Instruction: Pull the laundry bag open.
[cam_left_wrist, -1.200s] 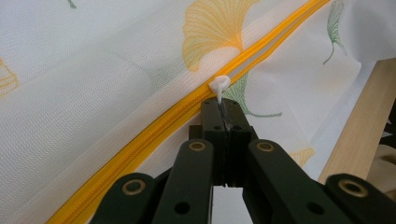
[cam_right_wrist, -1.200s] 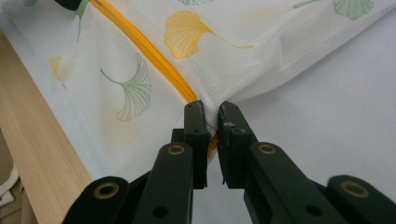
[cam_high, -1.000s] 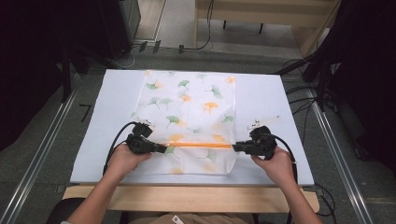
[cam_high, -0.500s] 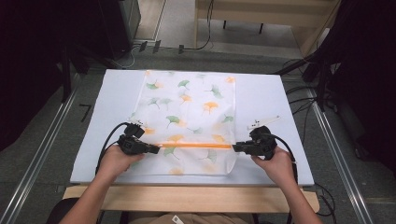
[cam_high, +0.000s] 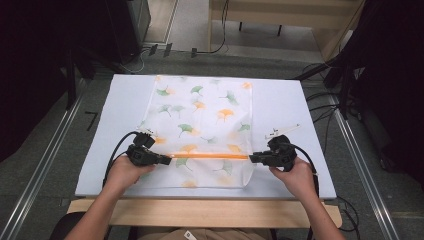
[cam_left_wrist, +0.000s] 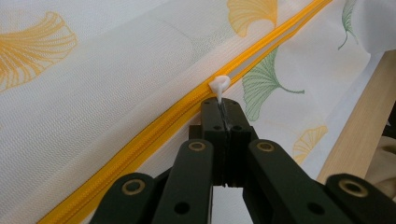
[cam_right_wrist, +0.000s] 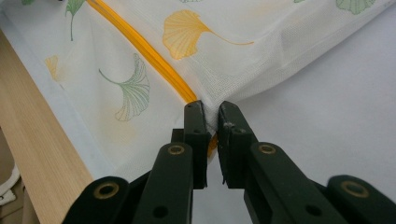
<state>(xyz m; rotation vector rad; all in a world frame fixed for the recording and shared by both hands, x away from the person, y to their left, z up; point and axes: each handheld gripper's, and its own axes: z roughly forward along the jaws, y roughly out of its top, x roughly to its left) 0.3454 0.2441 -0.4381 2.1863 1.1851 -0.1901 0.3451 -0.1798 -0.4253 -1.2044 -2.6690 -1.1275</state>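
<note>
A white mesh bag (cam_high: 205, 115) printed with ginkgo leaves lies flat on the white table mat (cam_high: 285, 100). An orange zipper (cam_high: 210, 156) runs across its near part. My left gripper (cam_high: 167, 160) is at the zipper's left end, shut on the small white zipper pull (cam_left_wrist: 219, 85); the left gripper view shows my left gripper (cam_left_wrist: 222, 105) with jaws pressed together on it. My right gripper (cam_high: 252, 158) is at the zipper's right end. In the right gripper view my right gripper (cam_right_wrist: 211, 109) pinches the bag's edge where the zipper (cam_right_wrist: 140, 46) ends.
A wooden table edge (cam_high: 200, 212) runs along the front under the person's forearms. Metal rails (cam_high: 45, 165) flank the table on the floor. Cables (cam_high: 325, 100) lie at the right, and dark equipment stands at both sides.
My left gripper has moved slightly to the left along the zipper line with the pull in it. The right gripper has stayed where it was.
</note>
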